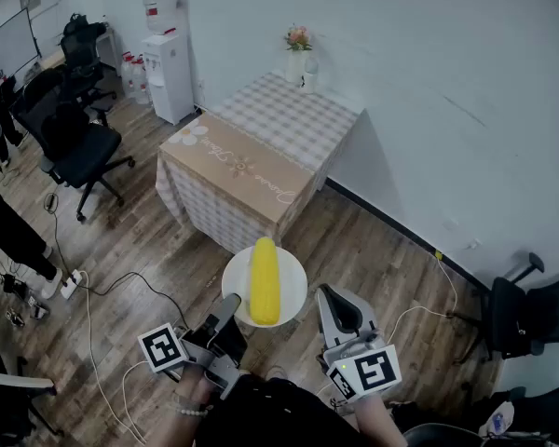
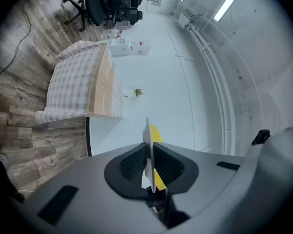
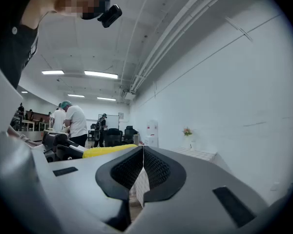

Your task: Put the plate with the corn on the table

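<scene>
Nearest, low at the left: left gripper (image 1: 231, 305), pads clamped on the near-left rim of the white plate (image 1: 293, 266), seen edge-on between them in the left gripper view. Plate held in the air over wood floor (image 1: 373, 250), level as far as can be told. On it, corn (image 1: 265, 280), yellow, lying down the middle, long axis pointing straight away from the body toward the table. To the right, right gripper (image 1: 324, 294), jaws pressed together with nothing between, just beside the plate's right rim; touching or not, cannot tell. Load carried, by the look of it, on the left side alone.

Ahead and slightly left, table (image 1: 289, 124) under a checked cloth, with a brown runner (image 1: 238, 170) across its near end and a flower vase (image 1: 298, 54) at the far end by the wall. Plate short of the tabletop, not yet over it. Judged next: carry forward along the corn's own axis, keep level against rolling, set down on the near end.
</scene>
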The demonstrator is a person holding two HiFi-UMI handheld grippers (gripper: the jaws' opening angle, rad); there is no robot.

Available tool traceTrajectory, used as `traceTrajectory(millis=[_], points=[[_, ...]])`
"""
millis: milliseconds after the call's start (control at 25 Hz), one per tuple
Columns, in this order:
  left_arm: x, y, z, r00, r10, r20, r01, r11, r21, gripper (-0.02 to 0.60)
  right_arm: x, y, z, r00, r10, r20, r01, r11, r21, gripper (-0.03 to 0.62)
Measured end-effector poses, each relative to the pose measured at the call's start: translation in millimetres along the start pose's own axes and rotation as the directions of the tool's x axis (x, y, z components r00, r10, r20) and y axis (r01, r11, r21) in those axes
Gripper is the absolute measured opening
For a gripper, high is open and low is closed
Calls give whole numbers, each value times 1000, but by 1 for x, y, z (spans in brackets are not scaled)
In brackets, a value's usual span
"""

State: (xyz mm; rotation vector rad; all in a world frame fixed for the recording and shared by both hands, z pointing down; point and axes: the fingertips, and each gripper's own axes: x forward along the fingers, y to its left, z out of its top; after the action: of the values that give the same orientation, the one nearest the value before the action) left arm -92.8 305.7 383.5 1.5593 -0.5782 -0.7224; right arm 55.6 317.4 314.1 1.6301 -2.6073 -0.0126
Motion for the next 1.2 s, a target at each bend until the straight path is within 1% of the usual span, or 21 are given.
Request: traceTrajectory(millis=[240,440,480,560,680,760,880,920,960,1000,1080,1200], points=[[0,1,3,1000,-3,-3,3,1000,8,37,3,2,-3,1000,2,-6,-2,1000,-2,41],[1,1,4,1000,-3,-1,3,1000,6,37,5,7,-6,1000,21,-20,-21,1000,-10,41],[2,1,5,1000,-3,-1,3,1000,8,38,5,7,-8,999,26,-28,-25,1000,8,41],[3,0,6,1000,-6,-1,6,1000,15,38,8,6,-15,998,36,-47,-32,995,97,41],[3,0,7,1000,-9,-1,9,1000,23,38,10,4,-27,995,51,-83,-28,965,261,43],[2,0,8,1000,-10,-1,10,1000,27,38,12,6,-37,991,77,-107,-31,927,374,43],[2,0,8,1000,-9,0,9,999,33,38,16,9,-47,987,124,-102,-48,834,550,48],[2,0,8,1000,-9,0,9,999,34,38,16,10,-48,986,138,-89,-58,800,597,63],[2,0,9,1000,-9,1,9,999,34,38,17,12,-48,986,152,-75,-70,766,639,125],[1,0,9,1000,-10,2,10,999,34,38,18,14,-49,984,164,-63,-79,733,675,151],[1,1,10,1000,-11,4,11,999,36,38,20,16,-52,983,178,-53,-83,677,732,155],[2,1,10,1000,-11,2,11,999,40,38,23,20,-58,980,194,-52,-79,611,787,155]])
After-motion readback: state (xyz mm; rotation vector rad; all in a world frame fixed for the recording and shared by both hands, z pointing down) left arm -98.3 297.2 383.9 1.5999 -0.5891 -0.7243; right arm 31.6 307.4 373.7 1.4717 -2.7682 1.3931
